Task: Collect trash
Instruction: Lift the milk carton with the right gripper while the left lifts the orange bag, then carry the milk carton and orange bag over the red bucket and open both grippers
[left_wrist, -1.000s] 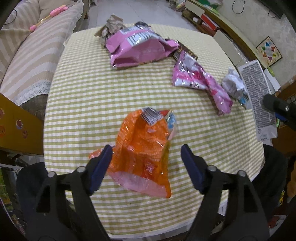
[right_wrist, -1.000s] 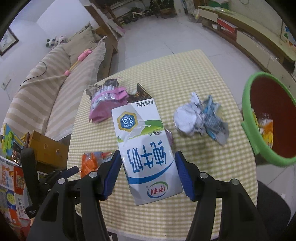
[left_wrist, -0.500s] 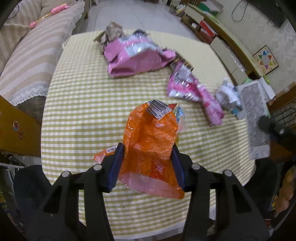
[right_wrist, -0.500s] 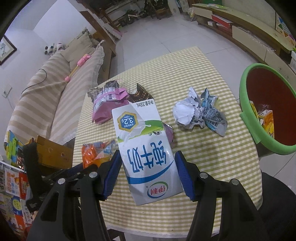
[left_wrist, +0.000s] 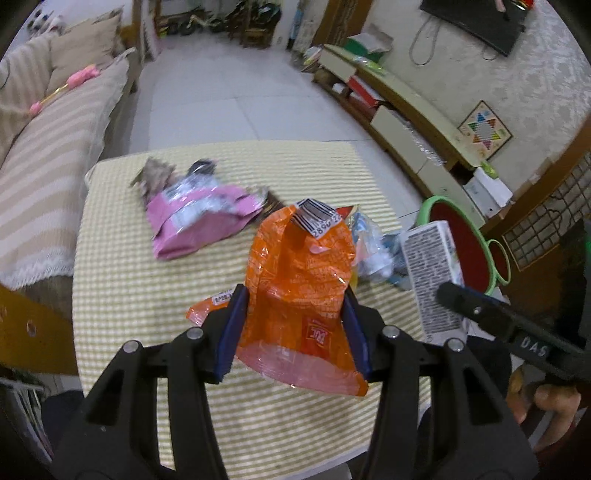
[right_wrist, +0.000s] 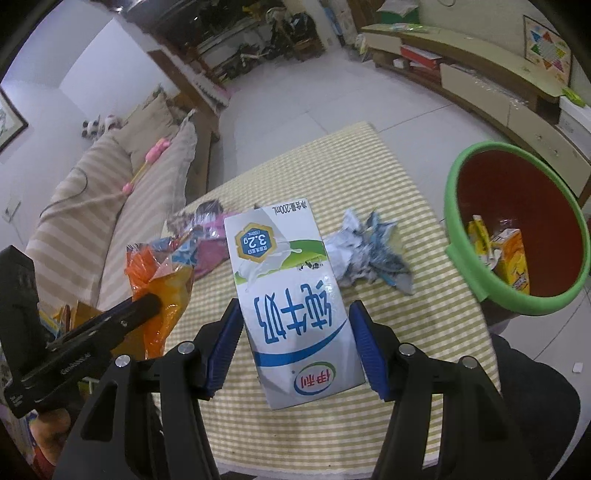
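Tools tilt downward, left (left_wrist: 293, 328) clamping orange wrapper (left_wrist: 299, 295), right (right_wrist: 295, 343) milk carton (right_wrist: 291, 295).

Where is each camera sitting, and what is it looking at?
Left wrist view: sits on the left gripper, looks down along its fingers at the orange wrapper that it grips above the checked table; part of a hand shows.
Right wrist view: sits on the right gripper, looks down at the milk carton that it grips, with the green bin on its right.
Shared: table, wrapper, carton, bin, crumpled paper, pink bag.
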